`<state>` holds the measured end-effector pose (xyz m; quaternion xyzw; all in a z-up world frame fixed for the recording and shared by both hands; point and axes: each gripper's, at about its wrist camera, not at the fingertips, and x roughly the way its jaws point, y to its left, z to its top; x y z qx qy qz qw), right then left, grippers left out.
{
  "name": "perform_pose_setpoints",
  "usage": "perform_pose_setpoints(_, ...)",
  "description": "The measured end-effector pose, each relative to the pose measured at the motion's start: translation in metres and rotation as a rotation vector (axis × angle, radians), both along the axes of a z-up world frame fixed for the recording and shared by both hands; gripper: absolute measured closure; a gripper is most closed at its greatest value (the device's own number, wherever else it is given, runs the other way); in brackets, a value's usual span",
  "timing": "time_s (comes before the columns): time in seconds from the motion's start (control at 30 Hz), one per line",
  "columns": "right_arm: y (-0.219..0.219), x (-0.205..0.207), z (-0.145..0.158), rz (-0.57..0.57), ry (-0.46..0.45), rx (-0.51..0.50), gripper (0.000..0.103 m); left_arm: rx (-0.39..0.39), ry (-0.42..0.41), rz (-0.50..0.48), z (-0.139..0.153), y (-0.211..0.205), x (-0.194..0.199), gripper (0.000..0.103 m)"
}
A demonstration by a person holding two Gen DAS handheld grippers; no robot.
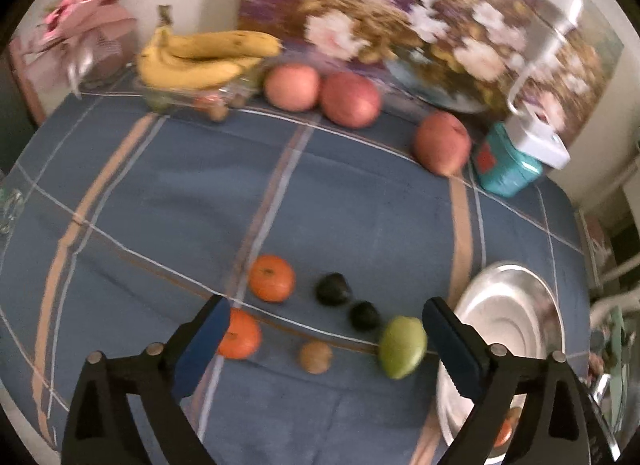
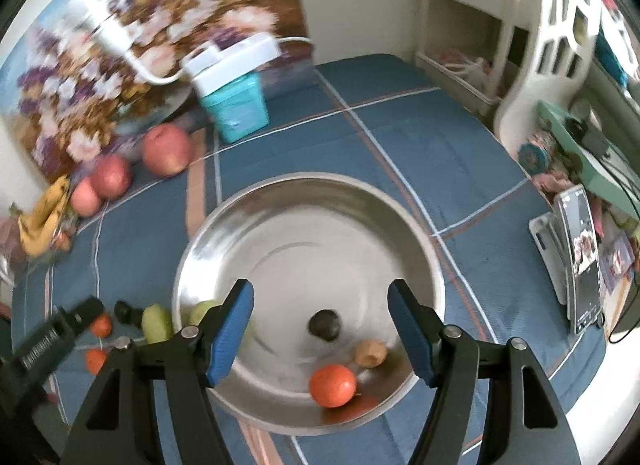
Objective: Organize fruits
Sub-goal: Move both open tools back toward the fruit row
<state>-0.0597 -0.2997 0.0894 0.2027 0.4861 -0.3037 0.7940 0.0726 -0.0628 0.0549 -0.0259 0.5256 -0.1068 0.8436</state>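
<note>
Three fruits in the steel bowl (image 2: 208,233), both hand-held grippers agape.

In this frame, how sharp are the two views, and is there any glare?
Left wrist view: motion blur smears the yellow banana bunch and floral painting; the green round fruit is soft. Right wrist view: similar smear; the round steel bowl reflects diffuse light without hard glare.

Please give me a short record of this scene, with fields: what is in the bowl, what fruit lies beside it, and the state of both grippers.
in bowl: round steel bowl holds one orange tangerine, one dark avocado, one brown kiwi
on cloth: green pear-like fruit, two tangerines, two dark avocados, one kiwi
far edge: yellow banana bunch, three red apples
left gripper: open, empty
right gripper: open, empty, over bowl
</note>
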Motion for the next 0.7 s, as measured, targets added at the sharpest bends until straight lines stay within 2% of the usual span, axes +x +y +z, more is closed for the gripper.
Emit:
perform_pose_setpoints(0.3,0.043,0.023,0.000,0.138,0.026,-0.032,0.032,0.047,0.031,0.096,-0.012,0.043,0.001,0.000)
perform_pose_setpoints(0.37,0.051,0.027,-0.001,0.161,0.030,-0.033,0.028,0.051,0.042,0.117,-0.016,0.053,0.001,0.000)
perform_pose_setpoints(0.4,0.055,0.029,-0.002,0.169,0.034,-0.039,0.018,0.047,0.045,0.123,-0.016,0.057,0.000,0.000)
perform_pose_setpoints(0.43,0.058,0.029,-0.002,0.173,0.038,-0.046,0.013,0.041,0.048,0.129,-0.016,0.060,0.000,0.000)
perform_pose_setpoints(0.7,0.089,0.038,-0.006,0.241,0.036,-0.090,0.012,0.024,0.040,0.163,-0.011,0.090,-0.001,0.000)
